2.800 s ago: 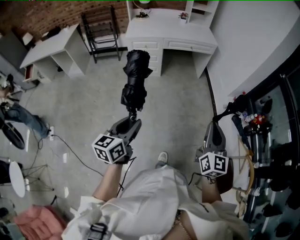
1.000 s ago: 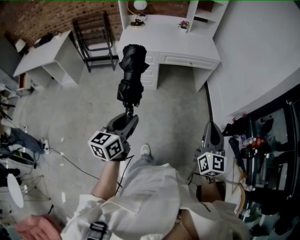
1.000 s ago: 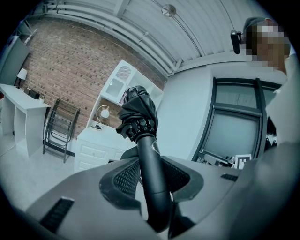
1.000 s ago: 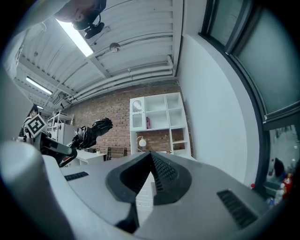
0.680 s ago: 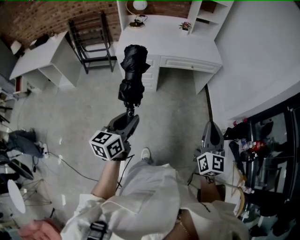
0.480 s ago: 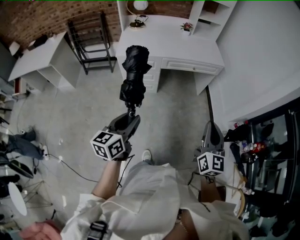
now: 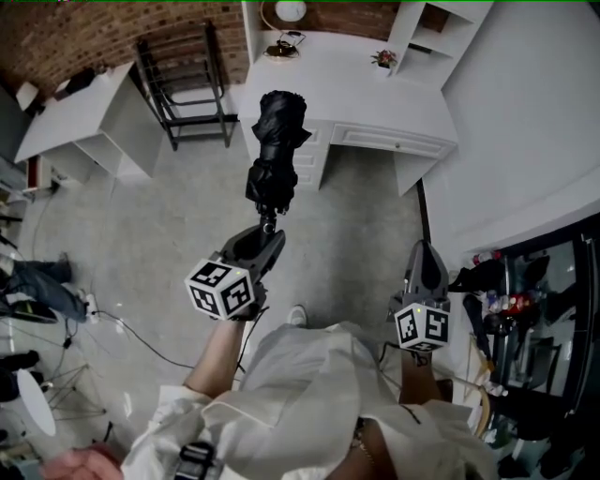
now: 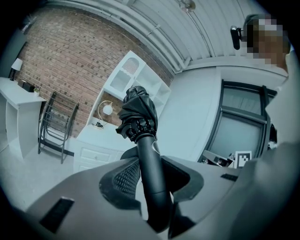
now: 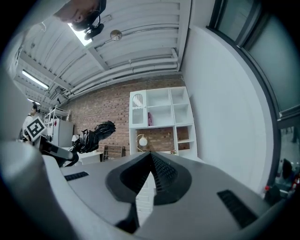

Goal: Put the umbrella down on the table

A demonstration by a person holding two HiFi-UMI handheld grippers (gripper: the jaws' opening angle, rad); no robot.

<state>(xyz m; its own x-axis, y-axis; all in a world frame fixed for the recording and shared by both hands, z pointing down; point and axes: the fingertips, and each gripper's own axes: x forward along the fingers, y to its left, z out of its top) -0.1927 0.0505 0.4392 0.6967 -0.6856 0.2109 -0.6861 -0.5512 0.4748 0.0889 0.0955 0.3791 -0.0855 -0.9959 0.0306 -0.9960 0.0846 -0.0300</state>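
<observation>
While left gripper [image 7: 266,234] fingers [image 8: 123,180] clamp handle of umbrella [image 7: 275,150], long axis runs straight ahead from fingers, canopy end foremost; white tabletop [image 7: 356,80] lies further ahead. Right gripper [image 7: 427,267] fingers pressed together, empty, well to side.

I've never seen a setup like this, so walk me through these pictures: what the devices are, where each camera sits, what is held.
No robot here: a person carries a hand-held gripper in each hand. One picture looks down from a camera on the person's head; the other two come from cameras on those hand-held grippers, looking along their jaws. The left hand-held gripper is clamped on the handle of a folded black umbrella, held above the floor. The right hand-held gripper is closed and empty. Ahead stands a white desk with a lamp and a small plant at its back.
</observation>
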